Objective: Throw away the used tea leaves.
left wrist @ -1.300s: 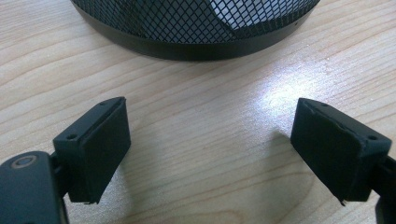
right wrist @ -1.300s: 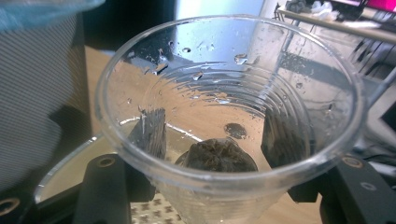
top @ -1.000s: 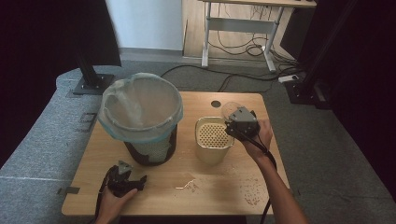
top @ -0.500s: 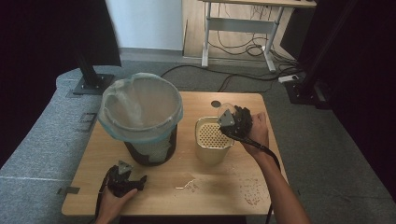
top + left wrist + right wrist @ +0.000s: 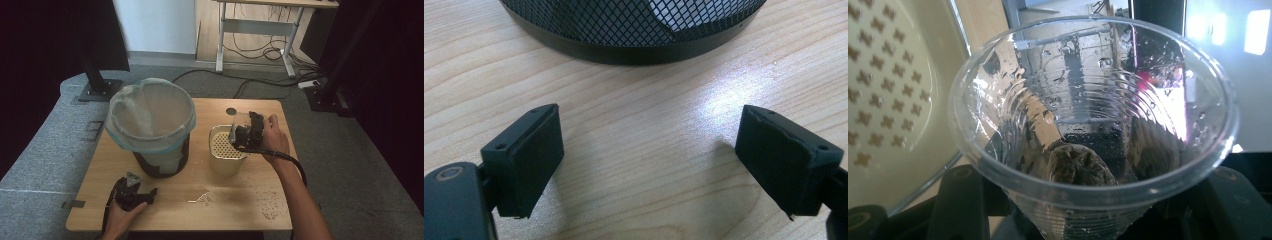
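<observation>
Inspecting: a pour-out in hand, judged from how the cup is tilted over the strainer.
Right tongs (image 5: 243, 133): closed on a clear ribbed plastic cup (image 5: 239, 125); in the right gripper view its black jaws press the lower wall from both sides, low enough to leave the rim free for tipping.
Cup position: held off the counter, above the far right edge of the cream plastic container with the perforated strainer insert (image 5: 226, 150), its mouth leaning toward that insert.
Cup contents: a dark wet lump (image 5: 1075, 165) sits at the bottom, droplets cling to the wall; what the lump is cannot be told.
Reason for tilt: judged as draining liquid through the perforations so the solid is kept back.
Left tongs (image 5: 134, 192): jaws spread wide with nothing between them, resting low at the near left of the light wooden counter (image 5: 250, 200), apparently parked clear of the pour.
Bin: a black mesh waste bin lined with a pale blue plastic bag (image 5: 152, 127) stands just left of the strainer, its base just ahead of the left tongs in the left gripper view, handy for discarding solids.
Residue: scattered crumbs (image 5: 202, 198) lie on the counter near the front edge.
Risk: a steeper tilt may drop the lump onto the insert.
</observation>
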A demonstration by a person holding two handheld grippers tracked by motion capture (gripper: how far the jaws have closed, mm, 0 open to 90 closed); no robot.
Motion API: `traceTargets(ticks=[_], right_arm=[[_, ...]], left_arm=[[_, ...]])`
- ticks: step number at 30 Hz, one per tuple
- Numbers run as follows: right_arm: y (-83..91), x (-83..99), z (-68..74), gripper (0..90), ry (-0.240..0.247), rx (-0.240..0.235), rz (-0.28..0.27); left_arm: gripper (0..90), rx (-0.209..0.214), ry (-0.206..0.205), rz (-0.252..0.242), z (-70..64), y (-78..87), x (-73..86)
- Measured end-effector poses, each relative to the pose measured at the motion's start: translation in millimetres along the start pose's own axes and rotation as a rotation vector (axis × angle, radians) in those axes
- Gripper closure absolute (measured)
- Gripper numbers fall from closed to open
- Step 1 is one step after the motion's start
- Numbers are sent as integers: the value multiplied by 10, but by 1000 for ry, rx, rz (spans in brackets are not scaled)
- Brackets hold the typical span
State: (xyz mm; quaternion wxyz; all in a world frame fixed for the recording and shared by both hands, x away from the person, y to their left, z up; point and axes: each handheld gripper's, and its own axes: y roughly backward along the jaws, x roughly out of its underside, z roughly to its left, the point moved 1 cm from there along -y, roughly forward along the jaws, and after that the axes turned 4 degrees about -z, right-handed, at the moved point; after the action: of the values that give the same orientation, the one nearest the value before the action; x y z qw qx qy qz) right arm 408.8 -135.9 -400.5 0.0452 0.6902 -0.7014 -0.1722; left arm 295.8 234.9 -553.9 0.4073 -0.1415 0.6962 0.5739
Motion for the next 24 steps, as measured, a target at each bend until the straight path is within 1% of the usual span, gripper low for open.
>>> traceTargets(ticks=[1, 2, 3, 4, 6, 7, 8, 9, 12, 13, 14, 15, 16, 17, 18, 19, 20, 21, 22, 23, 24], right_arm=[[-4, -9, 16, 404, 23, 2, 4], [-10, -27, 46, 404, 64, 13, 7], [-10, -27, 46, 404, 64, 13, 7], [-16, -47, 63, 404, 96, 19, 12], [-19, -57, 76, 404, 100, 21, 13], [-22, -70, 85, 404, 118, 25, 16], [-28, -87, 93, 404, 149, 33, 20], [-29, -96, 96, 404, 166, 40, 23], [-30, -122, 105, 403, 193, 44, 28], [-30, -122, 105, 403, 193, 44, 28], [-28, -149, 107, 403, 221, 54, 27], [-28, -149, 107, 403, 221, 54, 27], [-17, -187, 105, 403, 249, 68, 26], [-17, -187, 105, 403, 249, 68, 26], [-13, -220, 108, 404, 285, 79, 22], [-13, -220, 108, 404, 285, 79, 22], [-13, -240, 119, 404, 352, 98, 33], [-13, -240, 119, 404, 352, 98, 33], [-7, -250, 121, 406, 378, 106, 31], [-7, -250, 121, 406, 378, 106, 31], [9, -265, 127, 406, 406, 111, 37]], left_arm=[[116, 0, 0, 0, 0, 0, 0], [115, 0, 0, 0, 0, 0, 0], [115, 0, 0, 0, 0, 0, 0], [116, 0, 0, 0, 0, 0, 0], [116, 0, 0, 0, 0, 0, 0], [116, 0, 0, 0, 0, 0, 0], [116, 0, 0, 0, 0, 0, 0], [116, 0, 0, 0, 0, 0, 0], [114, -1, 0, 1, 0, -3, -3], [114, -1, 0, 1, 0, -3, -3], [114, -1, 0, 1, 0, -4, -4], [114, -1, 0, 1, 0, -4, -4], [114, -1, 1, 1, -1, -4, -4], [114, -1, 1, 1, -1, -4, -4], [114, -1, 1, 1, 0, -6, -6], [114, -1, 1, 1, 0, -6, -6], [114, -1, 1, 1, -1, -6, -6], [114, -1, 1, 1, -1, -6, -6], [114, -1, 0, 1, 0, -8, -8], [113, -1, 0, 1, 0, -8, -8], [114, -1, 0, 1, 1, -9, -9]])
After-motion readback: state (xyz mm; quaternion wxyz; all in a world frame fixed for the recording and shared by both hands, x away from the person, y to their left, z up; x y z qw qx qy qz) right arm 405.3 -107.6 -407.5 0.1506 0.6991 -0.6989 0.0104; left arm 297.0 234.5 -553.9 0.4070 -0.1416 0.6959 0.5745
